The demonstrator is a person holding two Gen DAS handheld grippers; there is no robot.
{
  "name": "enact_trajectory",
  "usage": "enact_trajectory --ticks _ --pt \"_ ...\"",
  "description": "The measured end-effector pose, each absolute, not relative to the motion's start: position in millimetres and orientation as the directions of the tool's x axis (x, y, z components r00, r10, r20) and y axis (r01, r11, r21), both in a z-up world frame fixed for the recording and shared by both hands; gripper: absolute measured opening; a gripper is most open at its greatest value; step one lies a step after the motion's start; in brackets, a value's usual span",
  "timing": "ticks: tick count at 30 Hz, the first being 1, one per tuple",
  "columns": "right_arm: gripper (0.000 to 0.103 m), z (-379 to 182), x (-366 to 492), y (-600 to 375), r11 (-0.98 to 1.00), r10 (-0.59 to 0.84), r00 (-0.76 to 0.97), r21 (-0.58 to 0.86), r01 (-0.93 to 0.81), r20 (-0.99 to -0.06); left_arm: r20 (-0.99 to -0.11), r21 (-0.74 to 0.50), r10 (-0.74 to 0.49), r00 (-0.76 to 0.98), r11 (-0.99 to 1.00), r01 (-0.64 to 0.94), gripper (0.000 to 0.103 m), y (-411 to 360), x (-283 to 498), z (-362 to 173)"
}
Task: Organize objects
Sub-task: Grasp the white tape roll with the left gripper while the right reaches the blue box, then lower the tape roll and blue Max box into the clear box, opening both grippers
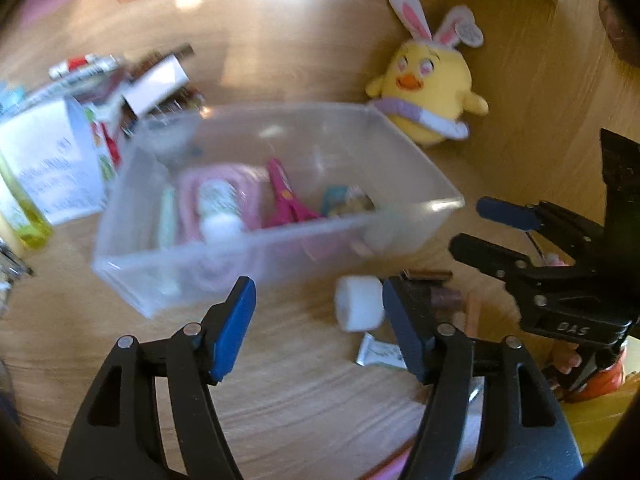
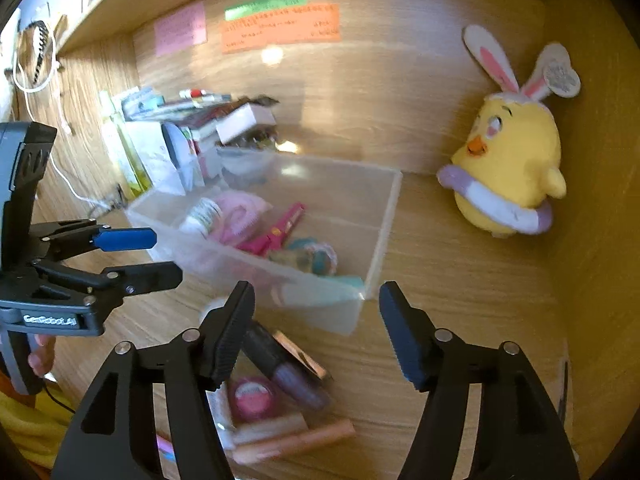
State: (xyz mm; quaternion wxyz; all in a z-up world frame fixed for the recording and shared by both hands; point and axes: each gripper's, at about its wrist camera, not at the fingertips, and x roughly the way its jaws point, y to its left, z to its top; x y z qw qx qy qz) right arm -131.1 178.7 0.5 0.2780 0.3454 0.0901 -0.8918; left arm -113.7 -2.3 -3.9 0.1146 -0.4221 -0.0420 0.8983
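both tools empty: left tool jaws wide apart before clear bin; right tool likewise over cosmetics.

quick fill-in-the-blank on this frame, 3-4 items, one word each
1. The pink scissors lie inside the clear ____.
2. The plush chick wears ____ ears.
3. Both the left gripper and right gripper are ____.
4. The white cap lies ____ the bin.

Missing: bin; bunny; open; outside

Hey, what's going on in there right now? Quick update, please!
Both tools open, empty: left tool, right tool. Clear bin partly filled. Makeup pile waits in front. Nothing blocking.
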Motion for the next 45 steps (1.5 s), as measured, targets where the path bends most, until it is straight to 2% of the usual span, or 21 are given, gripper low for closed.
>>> enact_trajectory --ticks 5,9,11,16,18,23,29,31,32,38,40,42,45 --pt "0.060 -23 -137 183 -0.832 -0.420 -0.560 0.056 0.552 -0.714 -0.778 -0.166 0.248 -0.577 -0.967 -0.191 0.066 13 -119 -21" --pt "0.052 -32 -140 183 -0.819 -0.435 -0.521 0.082 0.568 -0.734 -0.783 -0.164 0.245 -0.571 -0.968 -0.190 0.064 16 -122 -27" --pt "0.049 -36 -140 181 -0.812 -0.436 -0.510 0.080 0.578 -0.742 -0.785 -0.170 0.246 -0.569 -0.968 -0.184 0.060 15 -123 -29" --pt "0.037 -41 -141 178 -0.803 -0.444 -0.493 0.089 0.589 -0.748 -0.789 -0.205 0.266 -0.554 -0.964 -0.170 0.043 10 -128 -36" --pt "0.028 -42 -144 178 -0.803 -0.441 -0.487 0.090 0.589 -0.754 -0.788 -0.235 0.292 -0.542 -0.956 -0.174 0.038 8 -130 -38" --pt "0.021 -49 -150 179 -0.803 -0.437 -0.459 0.105 0.587 -0.774 -0.788 -0.247 0.301 -0.538 -0.954 -0.172 0.029 9 -134 -40" --pt "0.021 -52 -156 180 -0.793 -0.463 -0.431 0.145 0.591 -0.775 -0.778 -0.230 0.288 -0.559 -0.958 -0.173 0.023 11 -133 -37" --pt "0.021 -52 -156 179 -0.790 -0.467 -0.425 0.151 0.594 -0.775 -0.775 -0.221 0.281 -0.567 -0.960 -0.174 0.013 10 -131 -36" --pt "0.021 -52 -156 179 -0.789 -0.466 -0.425 0.147 0.597 -0.776 -0.775 -0.214 0.275 -0.569 -0.961 -0.173 0.012 9 -130 -34" --pt "0.021 -53 -146 177 -0.767 -0.444 -0.399 0.111 0.632 -0.802 -0.778 -0.194 0.245 -0.578 -0.969 -0.150 0.012 1 -123 -34" --pt "0.026 -55 -142 176 -0.766 -0.428 -0.400 0.091 0.636 -0.811 -0.779 -0.195 0.241 -0.579 -0.971 -0.141 0.012 -3 -120 -35" --pt "0.036 -56 -139 175 -0.766 -0.414 -0.413 0.066 0.639 -0.811 -0.779 -0.197 0.236 -0.581 -0.972 -0.131 0.012 -8 -117 -36" --pt "0.042 -57 -139 173 -0.769 -0.405 -0.427 0.049 0.637 -0.808 -0.777 -0.201 0.230 -0.586 -0.973 -0.115 0.012 -14 -113 -36"
